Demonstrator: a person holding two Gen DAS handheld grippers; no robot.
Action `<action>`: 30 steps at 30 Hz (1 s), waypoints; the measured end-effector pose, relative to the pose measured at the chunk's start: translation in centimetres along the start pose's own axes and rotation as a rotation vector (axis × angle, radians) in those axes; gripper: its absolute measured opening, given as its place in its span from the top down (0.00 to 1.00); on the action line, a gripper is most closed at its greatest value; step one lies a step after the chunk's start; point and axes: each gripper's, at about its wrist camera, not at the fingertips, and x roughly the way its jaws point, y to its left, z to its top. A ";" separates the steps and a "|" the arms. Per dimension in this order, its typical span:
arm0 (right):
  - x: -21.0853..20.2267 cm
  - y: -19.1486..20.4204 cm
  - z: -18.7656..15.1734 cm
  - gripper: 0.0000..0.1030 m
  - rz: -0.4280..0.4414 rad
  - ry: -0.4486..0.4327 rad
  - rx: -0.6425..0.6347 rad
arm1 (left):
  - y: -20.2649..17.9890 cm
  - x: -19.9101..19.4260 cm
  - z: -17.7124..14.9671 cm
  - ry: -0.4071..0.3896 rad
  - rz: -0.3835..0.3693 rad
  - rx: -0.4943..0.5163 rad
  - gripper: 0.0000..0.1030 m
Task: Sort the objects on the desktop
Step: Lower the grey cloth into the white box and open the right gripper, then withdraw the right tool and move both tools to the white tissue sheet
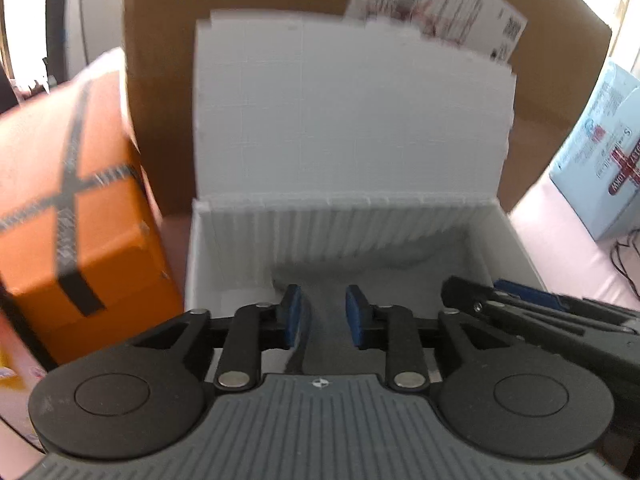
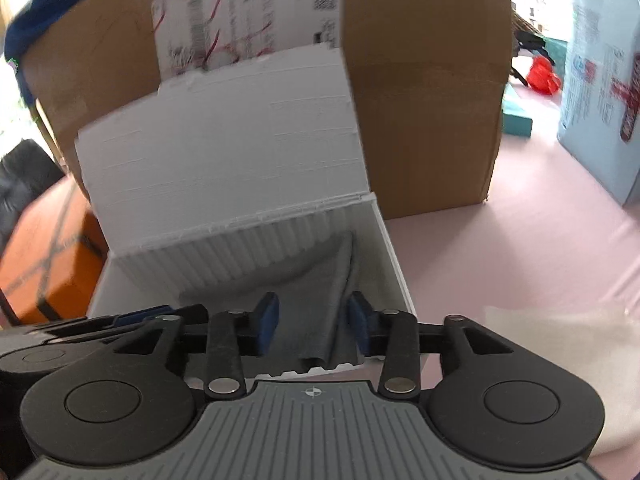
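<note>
A white box [image 1: 200, 264] with its ribbed lid [image 1: 352, 120] standing up sits on the pink table. A grey cloth [image 2: 320, 308] lies crumpled inside it, also seen as the grey cloth [image 1: 332, 280] in the left wrist view. My left gripper [image 1: 325, 316] hangs open over the box, its blue pads apart above the cloth. My right gripper [image 2: 314, 328] is open too, its pads on either side of a raised fold of the cloth, not closed on it. Each gripper shows in the other's view: right gripper [image 1: 520, 304], left gripper [image 2: 120, 320].
A large brown cardboard box [image 2: 432, 100] with a shipping label stands behind the white box. An orange box [image 1: 80, 216] crossed with black tape sits at the left. At the right are a light blue carton [image 2: 600, 92], a teal box [image 2: 518, 120], a red item [image 2: 542, 74] and a white sheet [image 2: 560, 360].
</note>
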 end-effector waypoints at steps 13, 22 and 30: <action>-3.2 -4.8 -0.2 0.01 0.112 -0.215 0.214 | 0.5 -3.8 0.8 -0.207 -0.044 -0.135 0.05; -4.4 -6.8 -1.9 0.00 0.192 -0.285 0.263 | -0.7 -3.9 -0.7 -0.242 -0.093 -0.099 0.00; -7.7 -10.5 -4.4 0.00 0.232 -0.408 0.192 | -3.6 -4.3 -2.4 -0.265 -0.276 -0.008 0.00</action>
